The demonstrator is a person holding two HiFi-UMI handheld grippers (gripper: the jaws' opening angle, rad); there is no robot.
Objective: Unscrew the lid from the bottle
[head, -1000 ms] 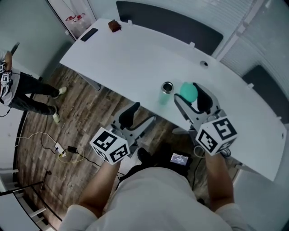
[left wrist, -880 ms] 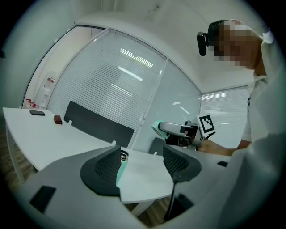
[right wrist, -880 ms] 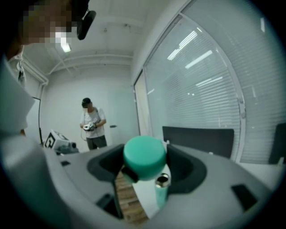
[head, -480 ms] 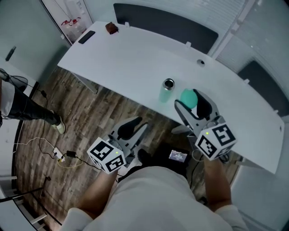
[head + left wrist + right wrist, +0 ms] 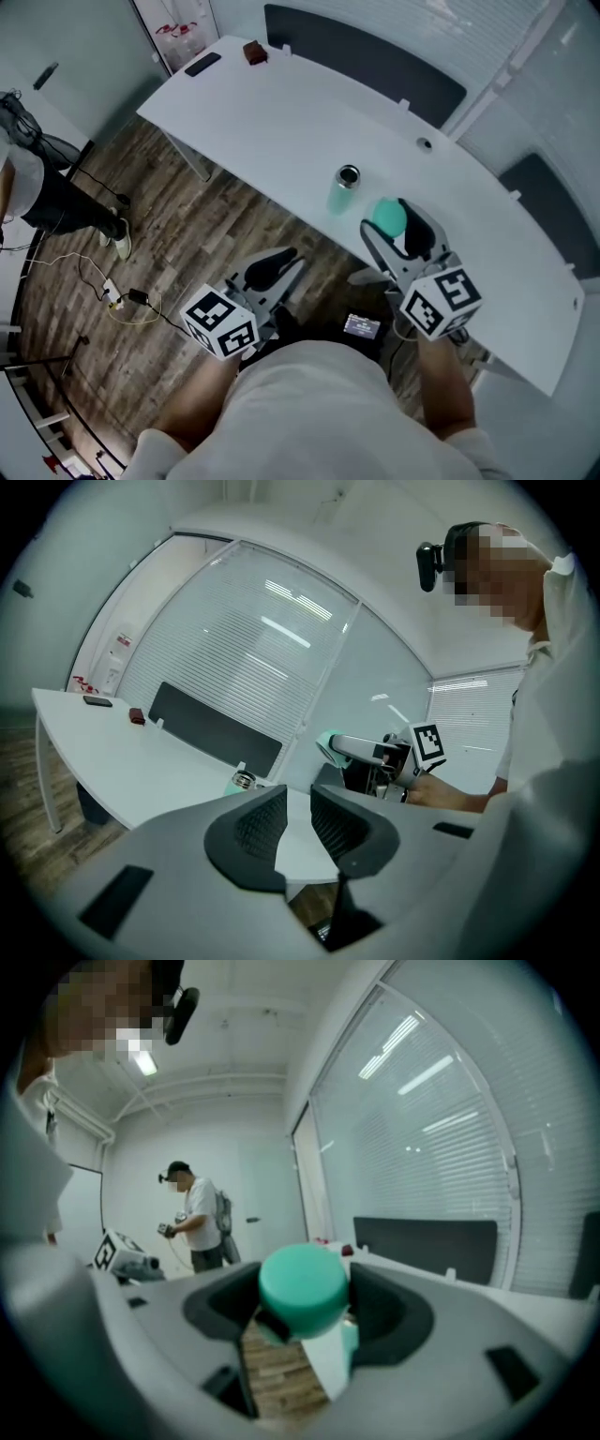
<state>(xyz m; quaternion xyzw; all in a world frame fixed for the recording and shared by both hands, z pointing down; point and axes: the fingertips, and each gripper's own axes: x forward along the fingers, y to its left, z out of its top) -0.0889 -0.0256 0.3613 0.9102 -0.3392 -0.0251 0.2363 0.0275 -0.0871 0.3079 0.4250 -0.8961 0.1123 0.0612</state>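
Observation:
A pale green bottle (image 5: 346,190) stands upright near the front edge of the white table (image 5: 281,122), its metal mouth uncovered. My right gripper (image 5: 394,215) hovers just right of it, shut on the teal lid (image 5: 387,216). In the right gripper view the lid (image 5: 302,1290) fills the gap between the pads. My left gripper (image 5: 273,270) hangs over the wooden floor in front of the table. Its jaws are closing, a narrow gap remains and nothing is between them. In the left gripper view the bottle (image 5: 242,782) shows beyond the left gripper (image 5: 298,819).
A black flat object (image 5: 202,64) and a brown block (image 5: 253,52) lie at the table's far end. Dark panels (image 5: 366,56) stand behind the table. A person (image 5: 37,187) stands at the left. Cables and a power strip (image 5: 122,300) lie on the floor.
My left gripper's jaws have drawn much closer together, with nothing in them. My right gripper still holds the lid beside the bottle. The person at the left has shifted.

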